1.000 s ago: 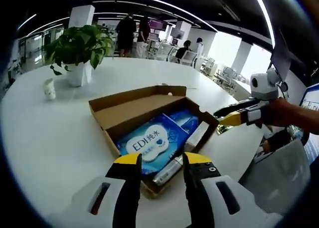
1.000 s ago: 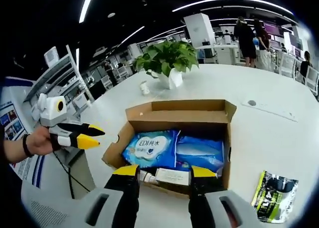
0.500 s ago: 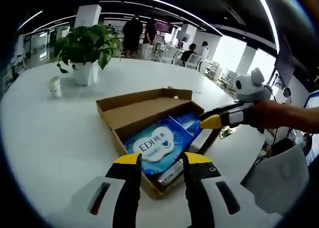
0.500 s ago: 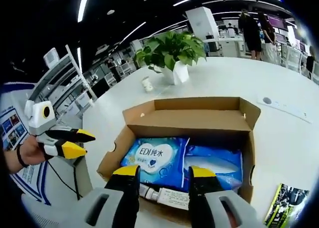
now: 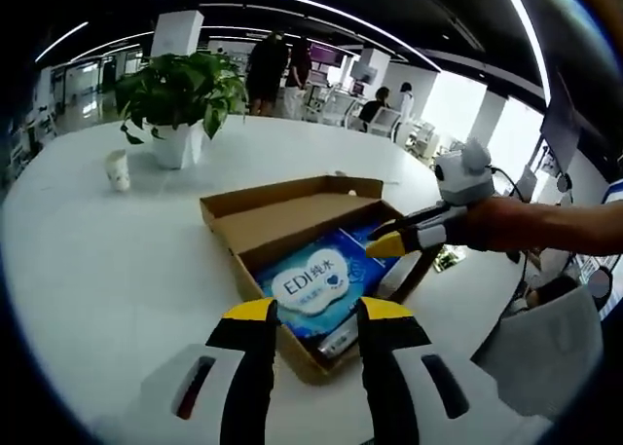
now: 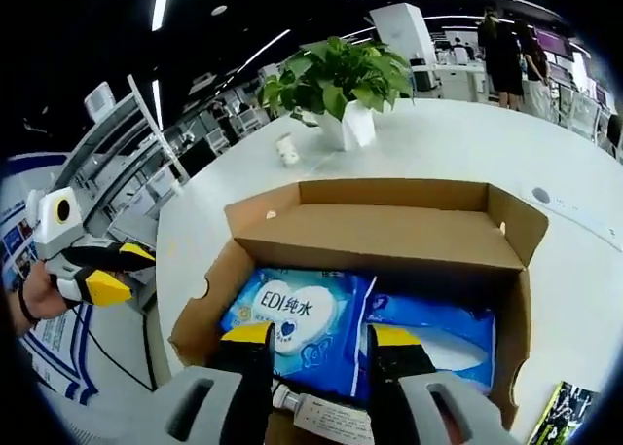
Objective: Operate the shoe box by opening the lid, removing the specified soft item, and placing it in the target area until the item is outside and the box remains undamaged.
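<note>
A round white table (image 5: 107,270) stands in a bright open office, with people standing in the distance. On it are a potted plant (image 5: 180,99), a small white cup (image 5: 119,169), and an open cardboard box (image 6: 389,236). Inside the box lie a blue wipes pack (image 6: 297,314), a second blue pack (image 6: 438,328) and a tube (image 6: 326,418). The right gripper (image 6: 316,333) hangs over the wipes pack, jaws parted and empty. The left gripper (image 5: 311,311) waits at the box's near edge, jaws apart, holding nothing.
</note>
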The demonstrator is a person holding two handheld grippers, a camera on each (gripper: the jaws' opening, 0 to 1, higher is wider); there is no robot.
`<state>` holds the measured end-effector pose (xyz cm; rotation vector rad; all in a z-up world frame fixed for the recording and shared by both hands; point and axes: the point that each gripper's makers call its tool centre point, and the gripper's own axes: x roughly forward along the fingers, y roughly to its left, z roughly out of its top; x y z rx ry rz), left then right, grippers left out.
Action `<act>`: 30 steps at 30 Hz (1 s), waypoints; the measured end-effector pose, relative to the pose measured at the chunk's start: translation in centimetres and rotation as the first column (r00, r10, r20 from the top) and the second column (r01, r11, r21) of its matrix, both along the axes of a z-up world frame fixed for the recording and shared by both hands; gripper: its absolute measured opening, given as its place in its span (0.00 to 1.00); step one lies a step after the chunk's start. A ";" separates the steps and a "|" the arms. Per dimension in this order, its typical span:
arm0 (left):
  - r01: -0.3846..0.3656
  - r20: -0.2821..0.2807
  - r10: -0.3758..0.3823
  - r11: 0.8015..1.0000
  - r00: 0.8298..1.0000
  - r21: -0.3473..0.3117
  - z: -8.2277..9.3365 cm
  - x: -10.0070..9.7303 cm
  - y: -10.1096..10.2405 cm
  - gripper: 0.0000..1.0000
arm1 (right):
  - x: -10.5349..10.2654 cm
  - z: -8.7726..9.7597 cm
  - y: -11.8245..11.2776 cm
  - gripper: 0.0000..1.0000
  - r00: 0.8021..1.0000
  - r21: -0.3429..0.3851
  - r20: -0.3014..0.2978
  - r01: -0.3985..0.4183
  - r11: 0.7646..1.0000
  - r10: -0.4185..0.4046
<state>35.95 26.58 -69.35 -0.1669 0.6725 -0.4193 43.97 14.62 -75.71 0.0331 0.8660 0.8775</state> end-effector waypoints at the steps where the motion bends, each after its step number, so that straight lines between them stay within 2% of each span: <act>1: -0.002 0.000 0.002 1.000 1.000 0.001 0.0 0.0 0.1 0.33 | -0.1 -0.1 0.1 0.35 1.000 -0.004 -0.003 -0.001 1.000 0.001; 8: -0.016 -0.005 0.016 1.000 1.000 0.009 -0.1 -0.4 0.8 0.33 | -0.5 -1.4 0.3 0.31 0.999 -0.022 -0.044 -0.005 1.000 0.004; 17: -0.025 -0.013 0.025 1.000 1.000 0.005 -0.3 -0.8 0.9 0.32 | 1.4 -3.6 0.6 0.25 0.997 -0.018 -0.080 -0.016 1.000 0.014; 24: -0.032 -0.022 0.032 0.999 0.999 -0.002 -0.7 -1.2 1.0 0.32 | 1.7 -3.1 0.2 0.00 1.000 -0.066 -0.022 -0.011 0.998 0.010; 28: -0.029 -0.022 0.029 1.000 0.999 -0.005 -0.7 -1.3 0.8 0.32 | 1.6 -3.3 0.4 0.03 1.000 -0.058 -0.021 -0.009 0.998 0.008; 30: -0.025 -0.024 0.025 1.000 0.999 -0.006 -0.7 -1.3 0.6 0.32 | 1.3 -3.9 0.5 0.08 0.998 -0.056 -0.062 -0.009 0.998 0.005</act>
